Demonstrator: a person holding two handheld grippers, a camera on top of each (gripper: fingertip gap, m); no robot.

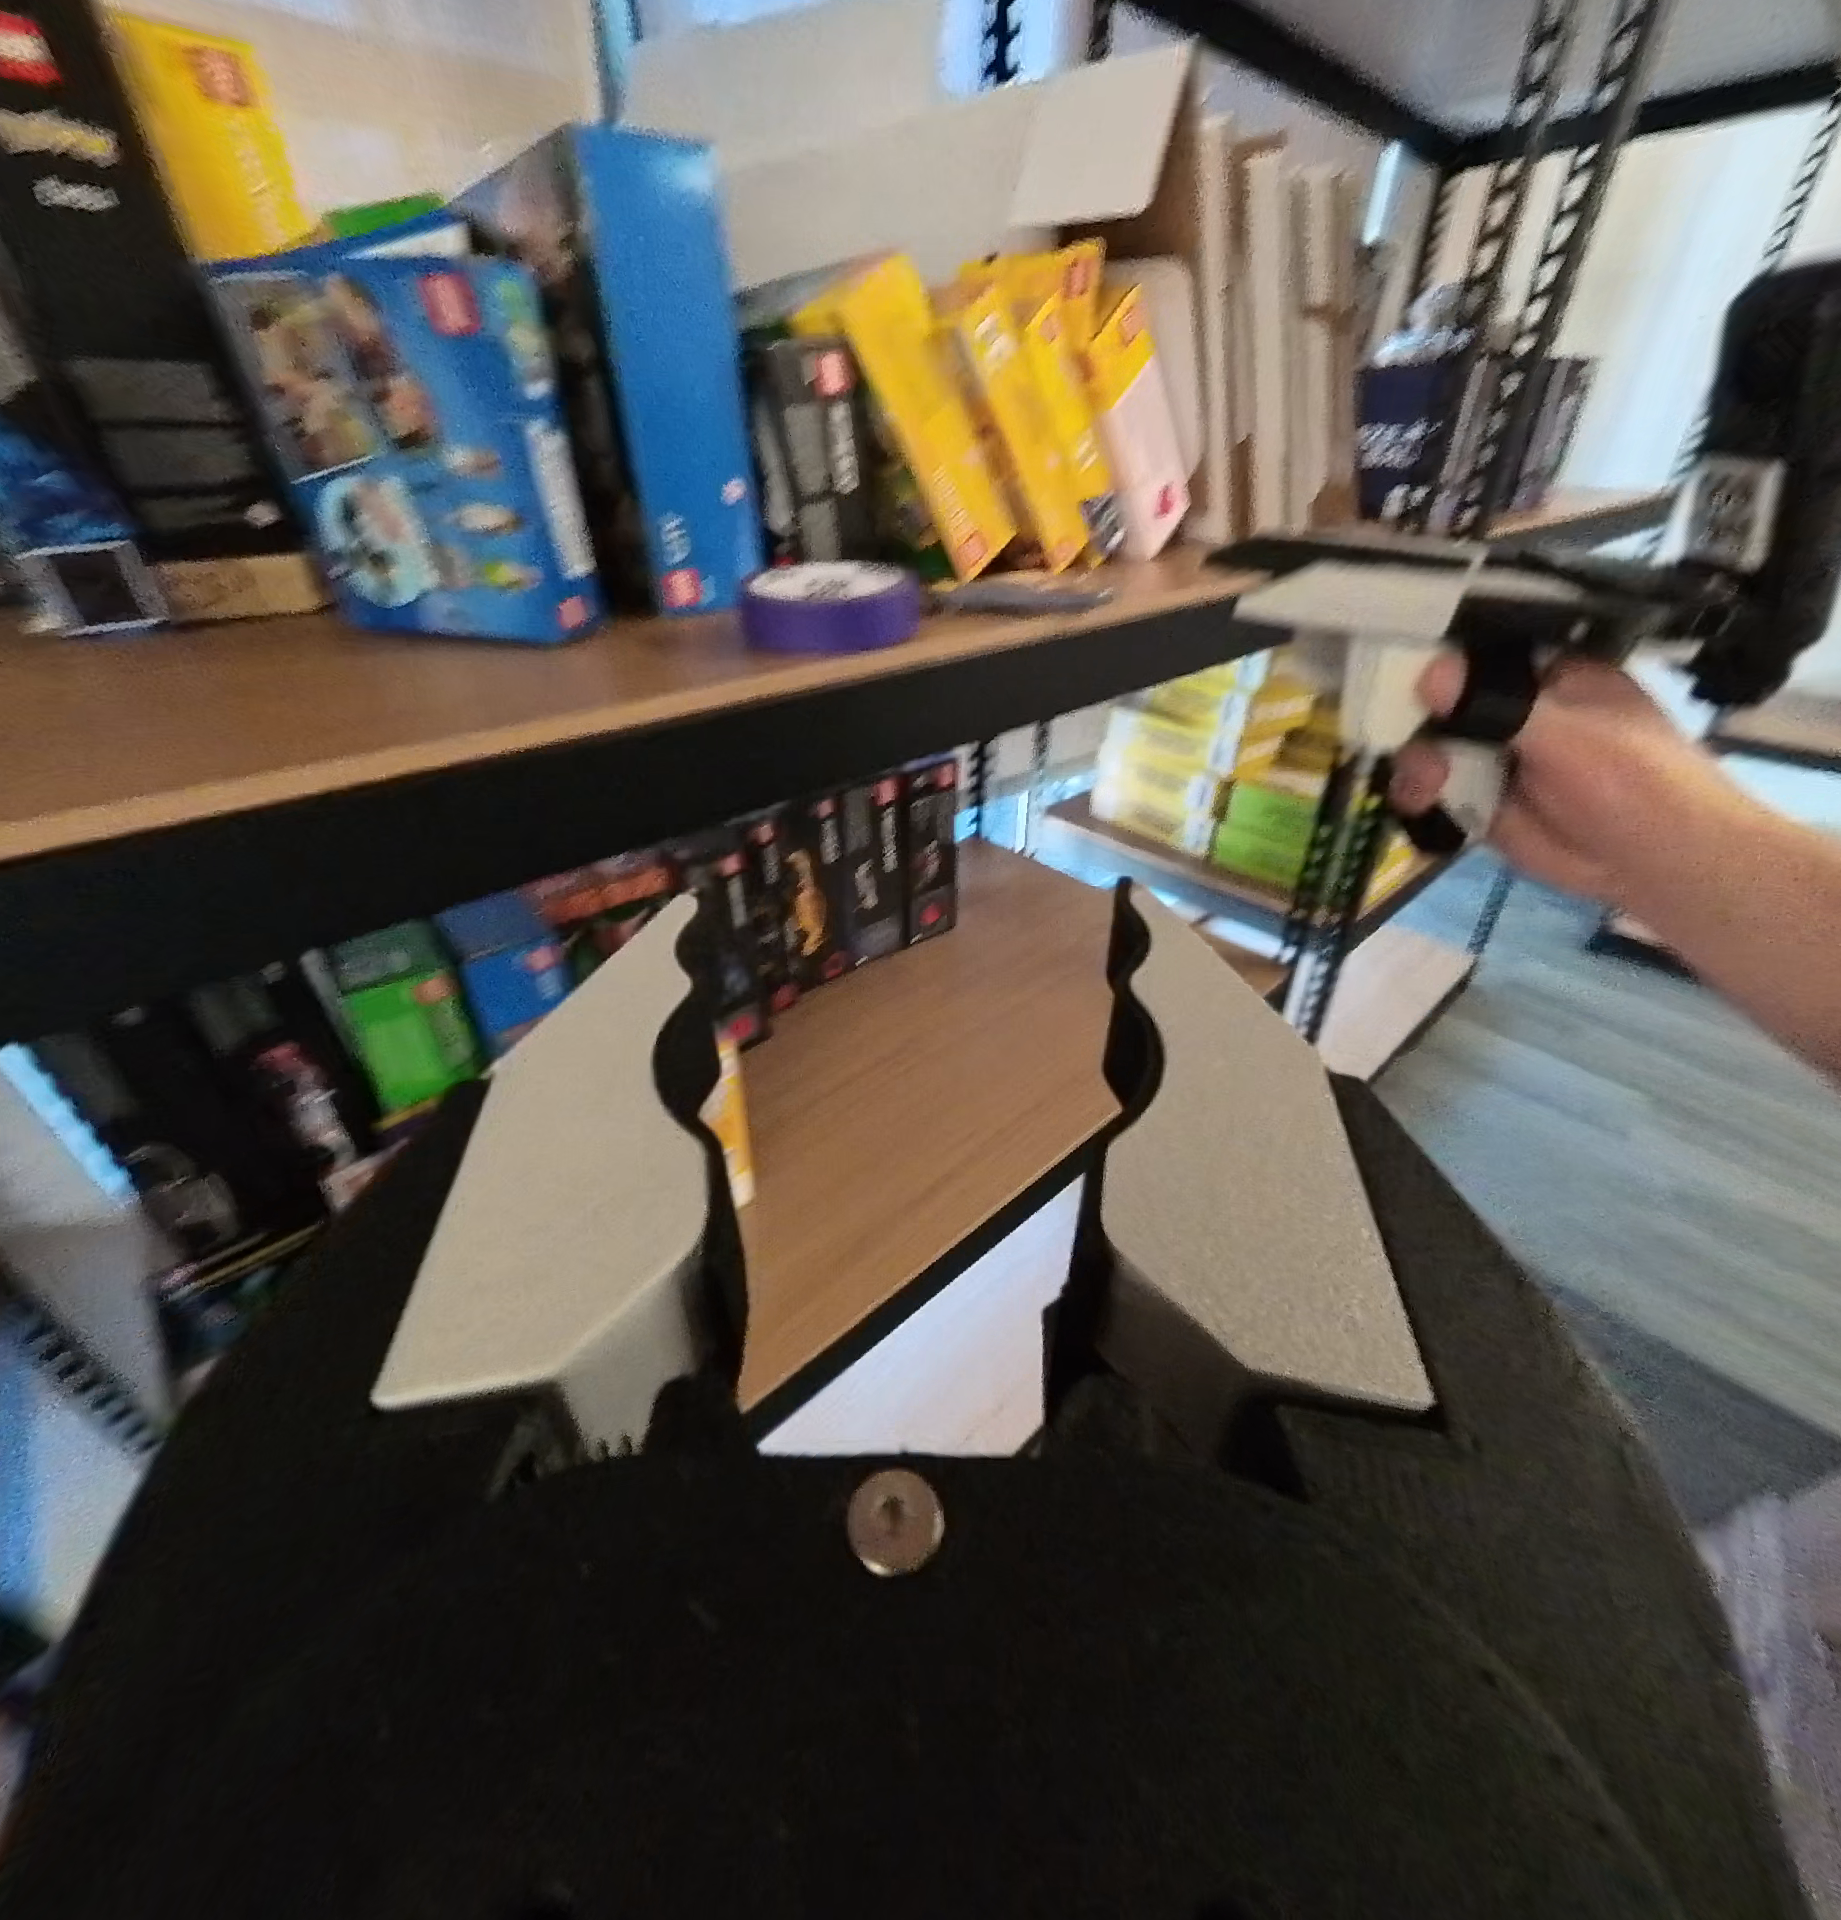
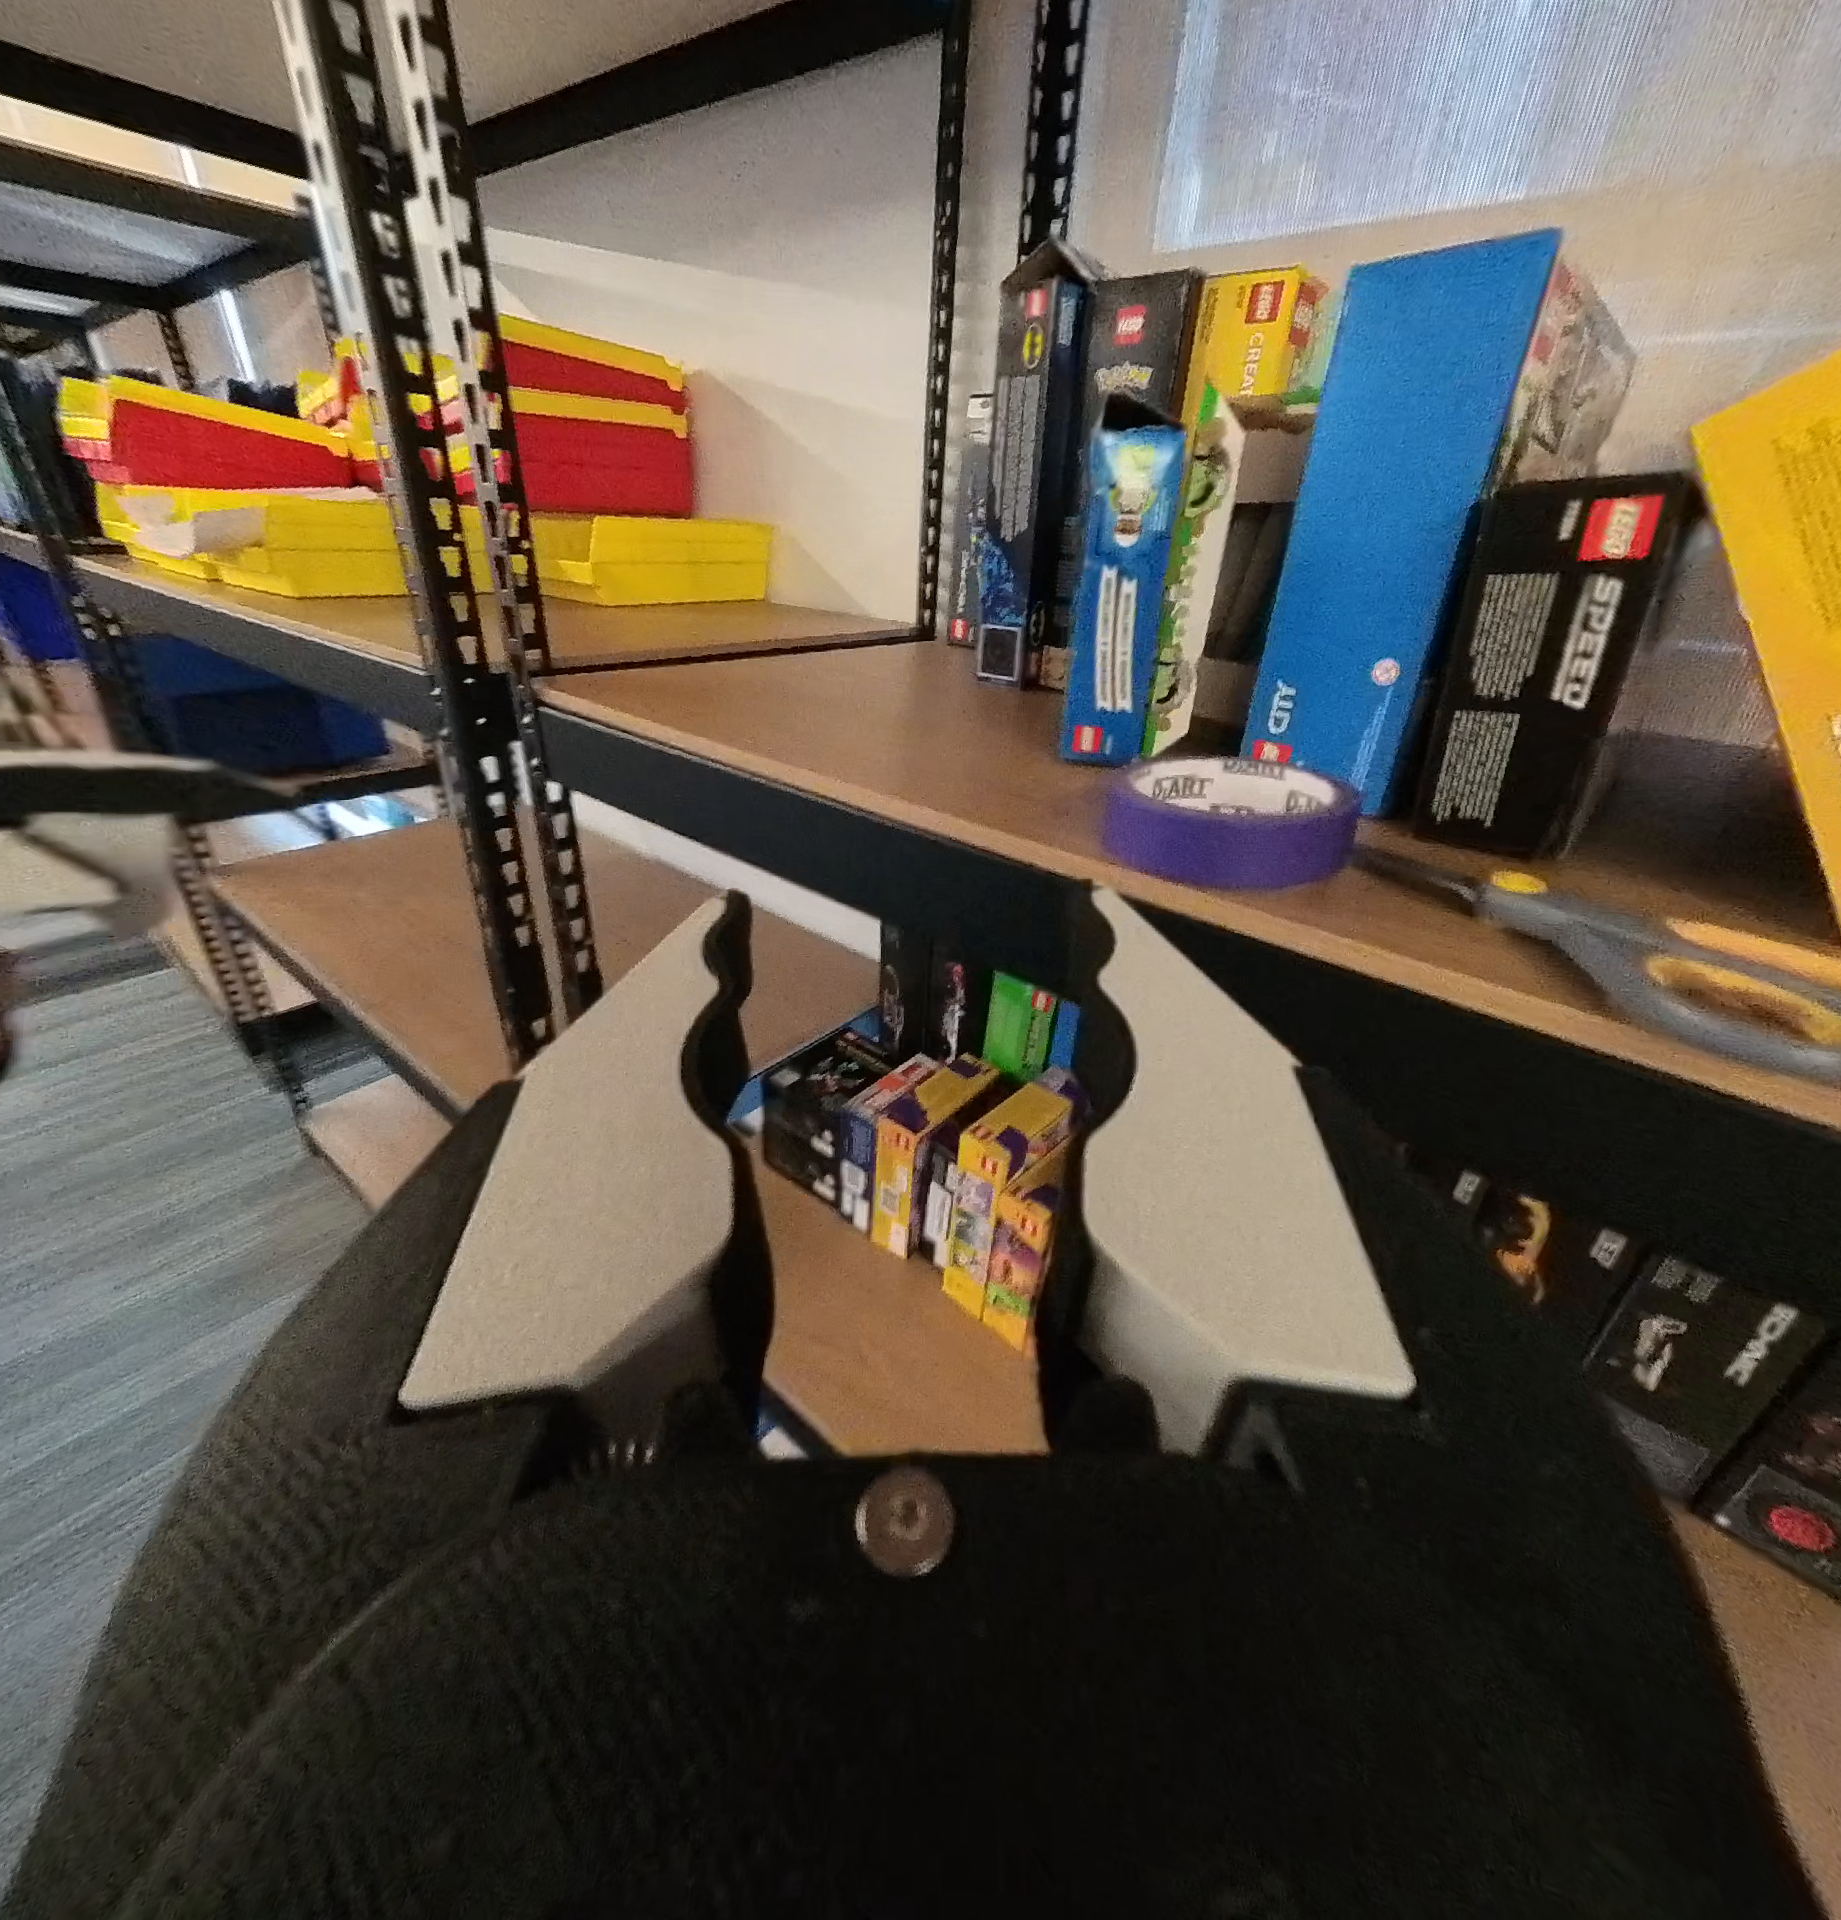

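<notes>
The left gripper [image 1: 911, 935] is hovering in front of a metal shelving unit [image 1: 625, 758], its fingers spread wide with nothing between them. It is aiming toward the lower shelf [image 1: 926, 1101], where a row of dark boxes [image 1: 843, 883] is standing upright at the back. The right gripper [image 2: 916, 925] is also hanging with its fingers set wide apart and empty, below the front edge of the upper shelf [image 2: 895, 738]. Between its fingers, small yellow and purple boxes [image 2: 957, 1174] are showing, standing on the lower shelf. On the upper shelf a purple tape roll [image 2: 1233, 821] is lying flat near the front edge, just beside grey-and-yellow scissors [image 2: 1664, 966]. Behind them, blue, black and yellow boxes [image 2: 1404, 499] are standing or leaning. On the neighbouring shelf, yellow bins [image 2: 625, 556] are sitting stacked beneath red ones [image 2: 583, 436]; their contents cannot be seen.
</notes>
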